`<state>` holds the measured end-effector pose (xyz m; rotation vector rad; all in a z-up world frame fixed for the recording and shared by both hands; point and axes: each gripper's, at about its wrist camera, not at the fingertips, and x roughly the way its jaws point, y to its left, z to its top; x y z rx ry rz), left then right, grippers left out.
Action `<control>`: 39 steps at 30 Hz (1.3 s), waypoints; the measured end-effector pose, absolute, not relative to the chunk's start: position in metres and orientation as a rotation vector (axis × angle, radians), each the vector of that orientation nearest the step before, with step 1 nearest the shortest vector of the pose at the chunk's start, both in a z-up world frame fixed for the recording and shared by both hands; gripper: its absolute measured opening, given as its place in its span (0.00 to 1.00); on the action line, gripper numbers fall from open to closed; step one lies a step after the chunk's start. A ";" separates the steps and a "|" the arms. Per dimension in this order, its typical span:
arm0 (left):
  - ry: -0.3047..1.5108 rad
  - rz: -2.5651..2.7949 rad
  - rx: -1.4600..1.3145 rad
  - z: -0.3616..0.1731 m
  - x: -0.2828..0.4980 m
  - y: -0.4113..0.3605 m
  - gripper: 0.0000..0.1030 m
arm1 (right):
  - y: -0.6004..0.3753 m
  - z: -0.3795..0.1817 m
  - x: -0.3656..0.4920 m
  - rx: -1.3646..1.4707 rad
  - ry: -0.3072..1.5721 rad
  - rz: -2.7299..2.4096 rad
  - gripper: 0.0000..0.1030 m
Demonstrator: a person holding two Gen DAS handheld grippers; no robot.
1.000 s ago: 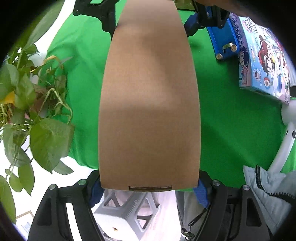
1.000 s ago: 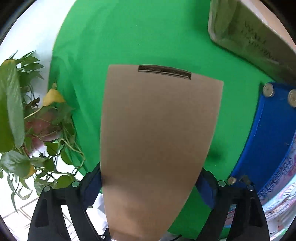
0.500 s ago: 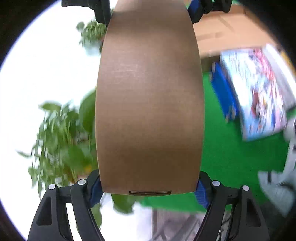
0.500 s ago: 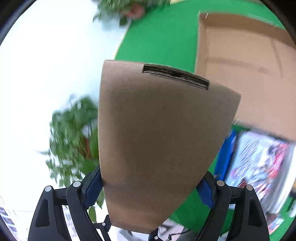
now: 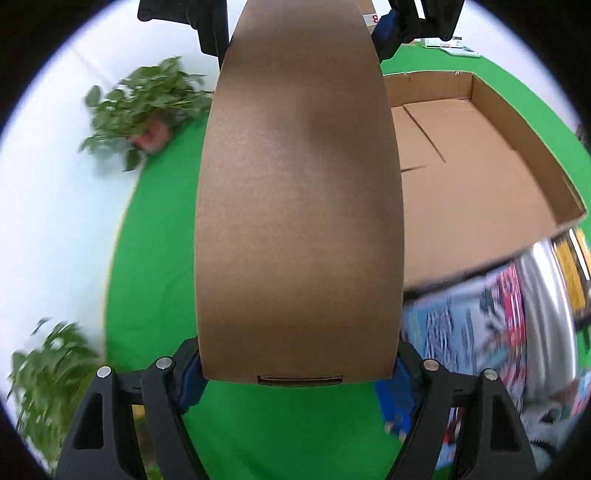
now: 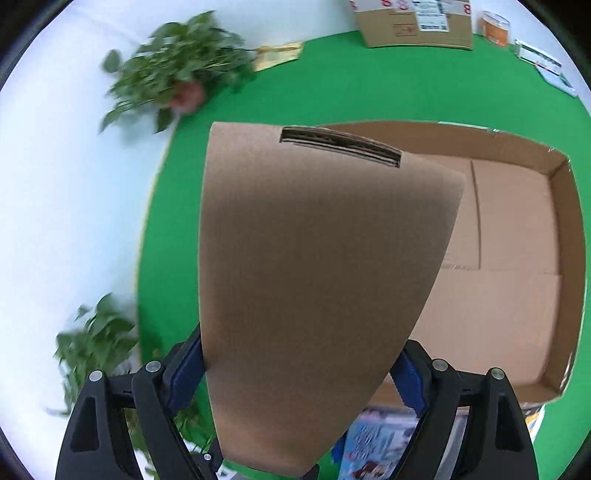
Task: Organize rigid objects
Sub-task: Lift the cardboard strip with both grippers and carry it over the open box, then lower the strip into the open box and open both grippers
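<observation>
A long plain brown cardboard box (image 5: 299, 221) (image 6: 314, 277) hangs in the air over the green cloth (image 5: 155, 258), carried by its two ends. My left gripper (image 5: 297, 373) is shut on the near end, blue pads pressed against both sides. At the far end, seen at the top of the left wrist view, my right gripper (image 5: 299, 22) clamps the box the same way. From its own camera the right gripper (image 6: 297, 369) squeezes the box's sides. Beyond the carried box lies a large open cardboard tray (image 5: 524, 140) (image 6: 569, 258), with a bare floor where it shows.
A colourful toy box (image 5: 461, 332) (image 6: 373, 435) and a silver pack (image 5: 546, 295) lie near the tray's front wall. Two potted plants (image 6: 177, 77) (image 6: 96, 343) stand at the cloth's left edge. A taped parcel (image 6: 413, 26), an orange jar (image 6: 496, 27) and a white carton (image 6: 543, 62) sit at the back.
Both grippers have lifted the brown box and swung it away from the near plant toward the open tray, which has come into view. The grip on the box is unchanged.
</observation>
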<state>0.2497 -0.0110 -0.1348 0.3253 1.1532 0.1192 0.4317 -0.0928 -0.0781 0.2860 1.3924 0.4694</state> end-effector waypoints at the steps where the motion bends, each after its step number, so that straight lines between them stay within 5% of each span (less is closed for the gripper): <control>1: 1.154 0.105 0.313 -0.137 0.254 -0.012 0.76 | -0.092 -0.082 0.444 0.275 1.398 0.445 0.82; 11: 1.268 0.020 0.086 -0.169 0.326 0.023 0.77 | -0.066 -0.150 0.531 0.128 1.532 0.335 0.82; 20: 1.370 -0.020 0.058 -0.188 0.315 0.030 0.79 | -0.071 -0.242 0.554 0.205 1.718 0.332 0.82; 34: 1.280 0.045 -0.178 -0.143 0.256 0.096 0.78 | -0.181 -0.233 0.542 0.522 1.731 0.579 0.99; 36: 1.295 0.029 -0.197 -0.148 0.259 0.103 0.78 | -0.188 -0.239 0.529 0.490 1.750 0.601 0.84; 38: 1.286 -0.017 -0.219 -0.150 0.268 0.103 0.78 | -0.191 -0.250 0.515 0.458 1.766 0.602 0.56; 39: 1.283 -0.034 -0.237 -0.151 0.275 0.103 0.77 | -0.192 -0.256 0.505 0.466 1.779 0.604 0.53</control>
